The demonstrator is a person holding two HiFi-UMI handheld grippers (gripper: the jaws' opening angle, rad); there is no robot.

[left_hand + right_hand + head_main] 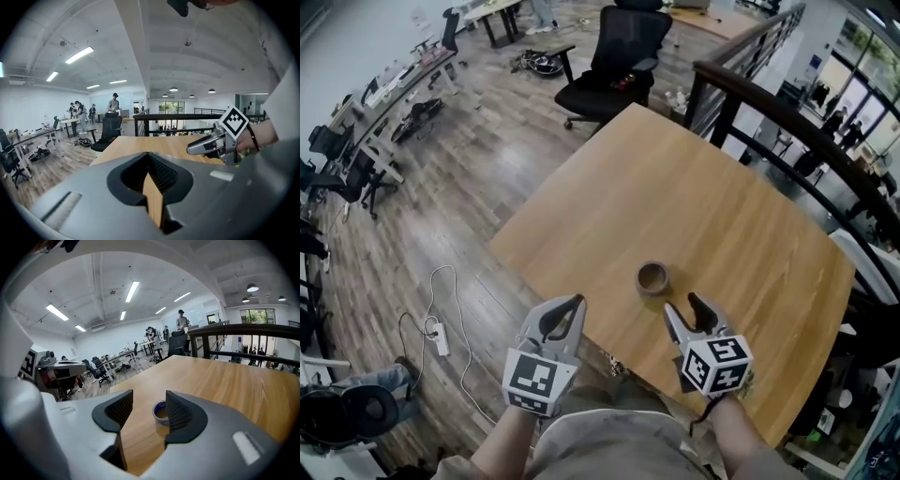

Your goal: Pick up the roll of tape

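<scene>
The roll of tape (652,277) lies flat on the wooden table (675,187), close to its near edge; it is a small brownish ring with a blue inner rim. My right gripper (686,307) hovers just behind it, open. In the right gripper view the roll of tape (160,412) sits a little ahead of the right gripper (147,408), partly hidden behind the right-hand pad (179,411). My left gripper (570,309) is at the table's near-left edge, shut and empty. The left gripper (149,157) looks across the tabletop, with the right gripper (192,149) off to its right.
A black office chair (617,58) stands beyond the table's far corner. A dark railing (769,103) runs along the right side. On the wooden floor to the left lie a white power strip and cable (441,337). Desks and chairs (366,122) fill the far left.
</scene>
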